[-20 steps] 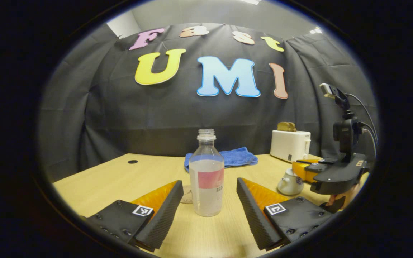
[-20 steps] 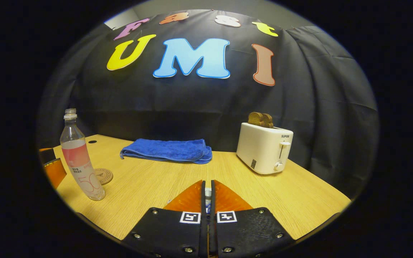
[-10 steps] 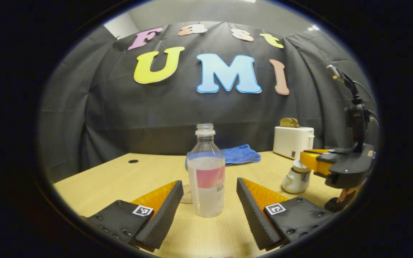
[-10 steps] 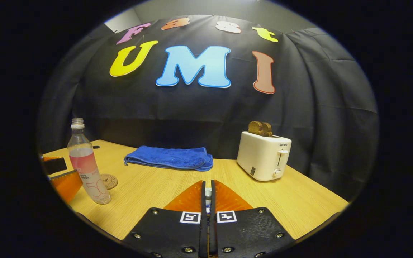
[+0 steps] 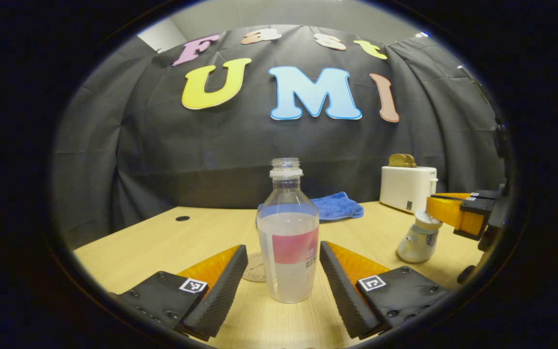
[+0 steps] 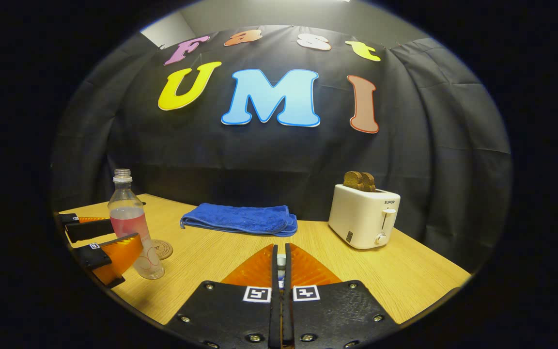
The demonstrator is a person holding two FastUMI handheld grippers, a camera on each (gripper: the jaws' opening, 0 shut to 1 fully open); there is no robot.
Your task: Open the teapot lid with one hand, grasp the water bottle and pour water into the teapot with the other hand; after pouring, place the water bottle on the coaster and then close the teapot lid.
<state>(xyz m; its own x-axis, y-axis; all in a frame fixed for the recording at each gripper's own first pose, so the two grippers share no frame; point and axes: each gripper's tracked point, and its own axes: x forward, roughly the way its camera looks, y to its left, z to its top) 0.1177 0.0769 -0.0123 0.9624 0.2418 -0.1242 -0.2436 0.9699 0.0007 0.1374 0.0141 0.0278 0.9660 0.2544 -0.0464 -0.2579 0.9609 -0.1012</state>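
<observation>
Left gripper view: the left tongs (image 5: 284,278) stand spread wide, low over a pale wooden tabletop (image 5: 162,242). A clear water bottle (image 5: 288,232) stands upright between the two fingers, uncapped and about half full, with a pink label band. A gap shows on each side of it, so neither finger (image 5: 221,286) touches it. A round coaster (image 5: 255,267) lies flat on the tabletop just behind the bottle to its left, partly hidden by it. Far to the right sits a small white teapot (image 5: 417,240), its spout pointing left. The right tongs (image 5: 453,213) reach in from the right edge at the level of the teapot lid (image 5: 426,220). At this distance one cannot tell whether the lid rests on the pot or is lifted. Farther back lie a folded blue towel (image 5: 337,206) and a white toaster (image 5: 407,189) with toast in its slots.

Right gripper view: the right tongs (image 6: 281,264) are clenched, with only a thin slit between the fingers. Something small and pale shows in that slit, probably the lid's knob. At the far left, the water bottle (image 6: 131,228) stands upright on the tabletop (image 6: 405,276), between the spread fingers of the left tongs (image 6: 102,237). The coaster (image 6: 162,249) lies just beside the bottle's base. The blue towel (image 6: 240,219) lies at centre back. The toaster (image 6: 364,215) stands to the right.
</observation>
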